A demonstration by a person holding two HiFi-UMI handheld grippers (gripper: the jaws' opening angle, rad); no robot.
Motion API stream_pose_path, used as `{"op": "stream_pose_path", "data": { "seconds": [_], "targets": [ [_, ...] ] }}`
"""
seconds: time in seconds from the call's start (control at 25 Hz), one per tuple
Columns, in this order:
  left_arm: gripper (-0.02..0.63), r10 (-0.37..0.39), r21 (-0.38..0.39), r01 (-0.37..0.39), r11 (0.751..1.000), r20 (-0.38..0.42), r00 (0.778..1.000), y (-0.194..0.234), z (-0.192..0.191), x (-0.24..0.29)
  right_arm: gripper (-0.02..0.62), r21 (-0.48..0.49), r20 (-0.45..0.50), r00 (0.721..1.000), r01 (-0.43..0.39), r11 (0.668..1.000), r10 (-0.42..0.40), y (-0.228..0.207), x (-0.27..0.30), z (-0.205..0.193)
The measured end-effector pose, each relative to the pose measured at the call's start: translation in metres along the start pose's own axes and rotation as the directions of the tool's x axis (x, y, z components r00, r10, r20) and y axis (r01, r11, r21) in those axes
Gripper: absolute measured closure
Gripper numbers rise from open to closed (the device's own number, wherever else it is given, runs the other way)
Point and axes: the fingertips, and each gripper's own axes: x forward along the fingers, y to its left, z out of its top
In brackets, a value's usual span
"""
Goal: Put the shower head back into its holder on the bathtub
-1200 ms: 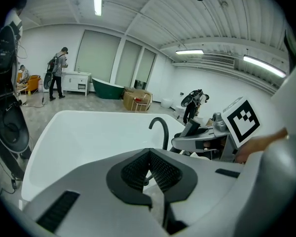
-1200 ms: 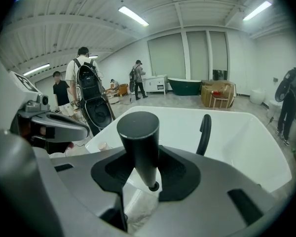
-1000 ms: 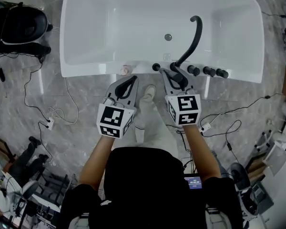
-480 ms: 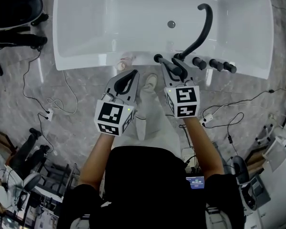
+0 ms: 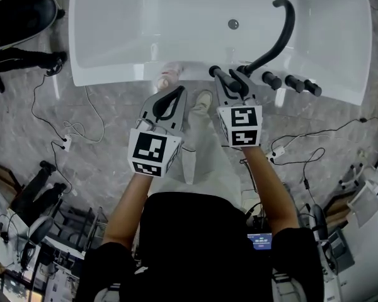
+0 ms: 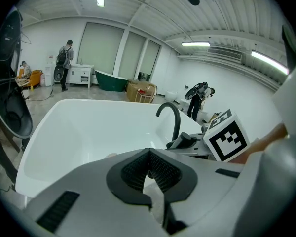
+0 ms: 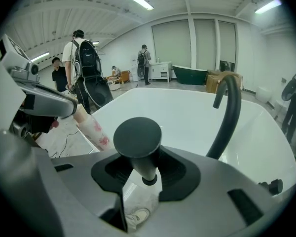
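Observation:
My right gripper (image 5: 234, 85) hovers over the near rim of the white bathtub (image 5: 113, 49), shut on a black shower head (image 5: 215, 74). The right gripper view shows its round disc (image 7: 137, 137) pointing forward while the pads clamp its handle at the right gripper (image 7: 147, 171). My left gripper (image 5: 175, 96) hangs beside it on the left, just short of the rim, shut with nothing between its pads (image 6: 160, 169). A curved black spout (image 5: 278, 33) and a row of black knobs (image 5: 291, 82) stand on the rim to the right. I cannot pick out the holder.
A pink-printed bottle (image 5: 167, 79) stands on the rim by the left gripper. Cables (image 5: 82, 137) trail over the marble floor. A black chair (image 5: 19, 14) sits at the left, and gear crowds the lower corners. Several people stand far off in the hall (image 7: 84, 58).
Both grippers have sunk and come closer to the tub's near rim. The right one still holds the shower head. Neither pair of jaws has changed.

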Motion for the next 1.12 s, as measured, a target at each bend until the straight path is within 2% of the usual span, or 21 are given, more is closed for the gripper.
{"op": "stream_pose_path", "data": {
  "seconds": [0.52, 1.12],
  "targets": [
    [0.592, 0.009, -0.009, -0.009, 1.000, -0.016, 1.000, 0.000, -0.009, 0.008, 0.449, -0.003, -0.038, 0.999, 0.004, 1.000, -0.004, 0.006, 0.018, -0.019],
    [0.592, 0.009, -0.005, -0.009, 1.000, -0.007, 1.000, 0.000, -0.006, 0.007, 0.442, -0.006, -0.019, 0.997, -0.069, 0.998, 0.069, 0.011, 0.017, -0.018]
  ]
}}
